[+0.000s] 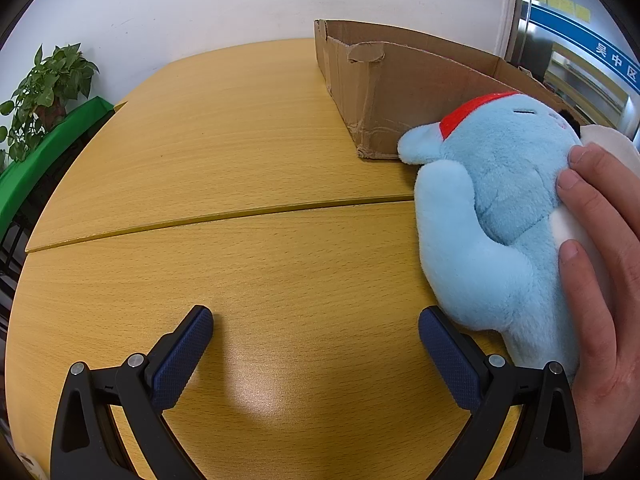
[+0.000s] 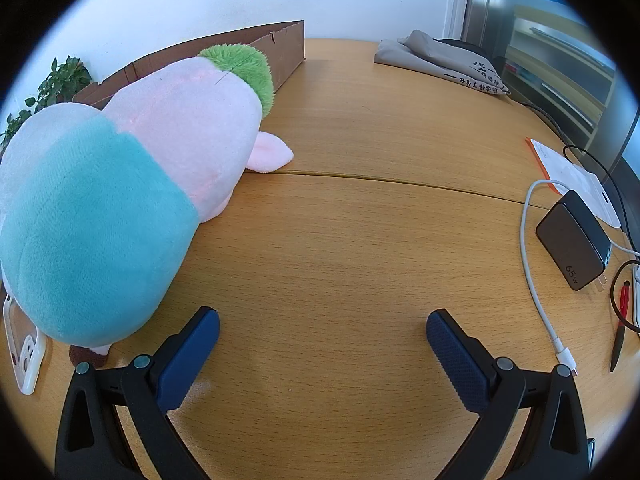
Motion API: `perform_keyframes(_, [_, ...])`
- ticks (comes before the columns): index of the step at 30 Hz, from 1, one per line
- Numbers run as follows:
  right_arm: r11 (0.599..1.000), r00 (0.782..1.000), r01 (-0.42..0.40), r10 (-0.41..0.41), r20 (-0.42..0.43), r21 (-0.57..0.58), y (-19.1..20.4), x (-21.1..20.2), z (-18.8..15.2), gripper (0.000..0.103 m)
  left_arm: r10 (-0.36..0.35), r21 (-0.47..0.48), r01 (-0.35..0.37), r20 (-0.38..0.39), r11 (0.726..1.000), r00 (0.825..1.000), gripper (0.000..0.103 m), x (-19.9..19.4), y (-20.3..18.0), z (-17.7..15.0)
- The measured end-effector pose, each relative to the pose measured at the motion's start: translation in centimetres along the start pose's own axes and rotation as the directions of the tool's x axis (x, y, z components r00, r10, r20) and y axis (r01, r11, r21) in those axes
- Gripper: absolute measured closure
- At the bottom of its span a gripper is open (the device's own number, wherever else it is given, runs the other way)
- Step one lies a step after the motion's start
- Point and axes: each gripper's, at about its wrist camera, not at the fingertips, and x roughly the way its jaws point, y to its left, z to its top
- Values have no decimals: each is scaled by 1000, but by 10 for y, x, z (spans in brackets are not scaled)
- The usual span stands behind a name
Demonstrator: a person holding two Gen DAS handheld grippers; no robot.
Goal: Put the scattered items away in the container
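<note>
A light blue plush toy (image 1: pixel 492 216) with a red patch lies on the wooden table at the right of the left wrist view, held by a bare hand (image 1: pixel 600 264). The open cardboard box (image 1: pixel 400 92) stands just behind it. My left gripper (image 1: pixel 316 344) is open and empty, its right finger beside the plush. In the right wrist view a pink plush toy (image 2: pixel 120 176) with teal clothing and a green top lies at the left, in front of the box (image 2: pixel 280 52). My right gripper (image 2: pixel 322 344) is open and empty over bare table.
A black charger (image 2: pixel 574 240) with a white cable (image 2: pixel 532 272), a red pen (image 2: pixel 620 320) and a white pouch (image 2: pixel 568 172) lie at the right. A grey folded bag (image 2: pixel 440 60) lies at the back. A white plastic piece (image 2: pixel 24 344) lies left. A plant (image 1: pixel 44 92) stands far left.
</note>
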Motion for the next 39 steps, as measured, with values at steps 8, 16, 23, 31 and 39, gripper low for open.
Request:
perform_keyframes(8, [1000,1000,0,0,0,0,0,0,0,0,0,0,0,1,1000,1000,0,0,0,0])
perform_keyframes(16, [1000,1000,0,0,0,0,0,0,0,0,0,0,0,0,1000,1000,0,1,0,0])
perform_keyframes(23, [1000,1000,0,0,0,-1,0,0,0,0,0,0,0,0,1000,1000,0,1,0,0])
perform_keyframes(31, [1000,1000,0,0,0,-1,0,0,0,0,2,-1,-2,0,1000,1000,0,1,0,-1])
perform_keyframes(39, [1000,1000,5,-5,-1,1,7,2,3,0,18,-19,-18,-1,1000,1000,0,3,-2,0])
